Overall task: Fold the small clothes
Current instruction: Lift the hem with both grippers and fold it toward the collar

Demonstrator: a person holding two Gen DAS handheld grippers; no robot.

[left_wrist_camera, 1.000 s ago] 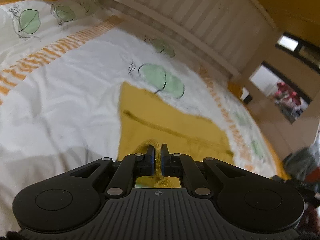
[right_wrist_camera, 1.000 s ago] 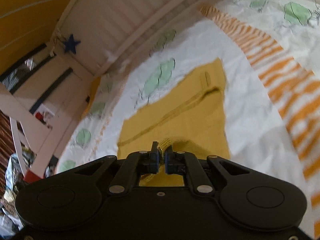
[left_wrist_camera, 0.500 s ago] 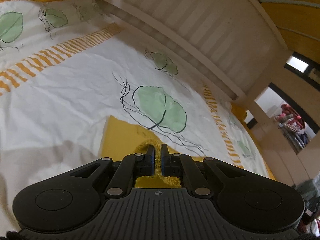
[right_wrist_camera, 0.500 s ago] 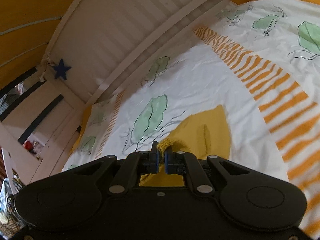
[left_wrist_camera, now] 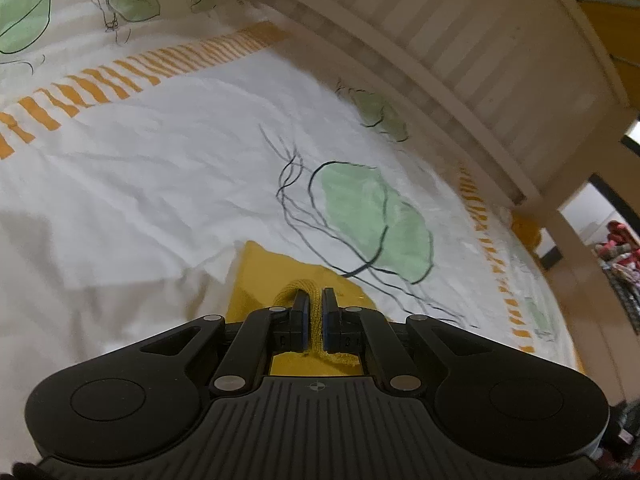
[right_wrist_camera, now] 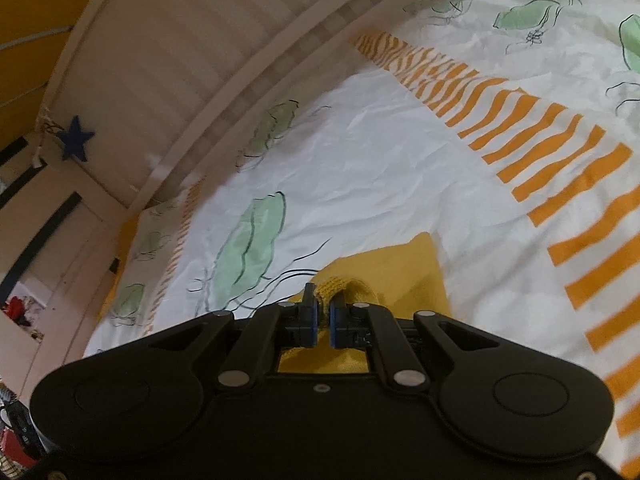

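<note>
White bedding printed with green leaves and orange stripes [left_wrist_camera: 152,184] covers a bed beside a pale slatted wooden rail [left_wrist_camera: 460,40]. On it lies a small mustard-yellow knit garment [left_wrist_camera: 276,276], spread just ahead of and below both tools. The left gripper [left_wrist_camera: 314,312] is clenched on a ribbed fold of its edge; the right gripper [right_wrist_camera: 323,318] pinches a matching fold [right_wrist_camera: 348,286]. Both grip the near hem equally, its visible corners pointing toward the rail, so the fold likely carries forward, though the garment's far edge is hidden.
</note>
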